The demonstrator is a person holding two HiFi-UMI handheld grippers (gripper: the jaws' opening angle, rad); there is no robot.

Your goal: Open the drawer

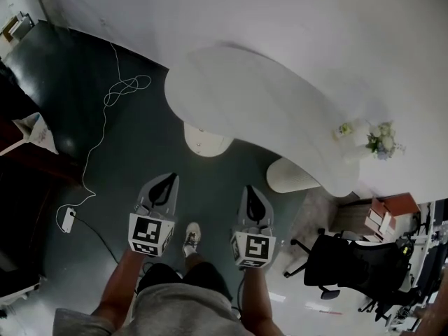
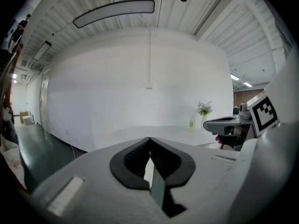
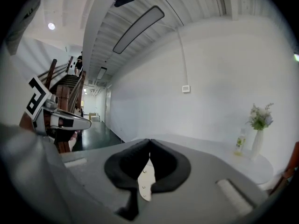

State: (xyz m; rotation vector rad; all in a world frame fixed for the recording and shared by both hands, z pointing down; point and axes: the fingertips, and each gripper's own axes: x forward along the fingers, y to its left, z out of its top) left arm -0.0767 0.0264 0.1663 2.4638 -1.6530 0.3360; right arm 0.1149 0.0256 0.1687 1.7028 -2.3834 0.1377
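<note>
Drawer shows in no view, so opening is not begun; left claw (image 2: 149, 140) and right claw (image 3: 149, 142) are closed, empty, near the table (image 1: 280, 103).

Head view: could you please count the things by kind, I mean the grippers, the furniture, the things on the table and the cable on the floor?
Grippers: 2, the left gripper and the right gripper
White table: 1
Table pedestals: 2
Vase of flowers: 1
Bottle: 1
Black office chair: 1
White cable: 1
Total: 9
</note>
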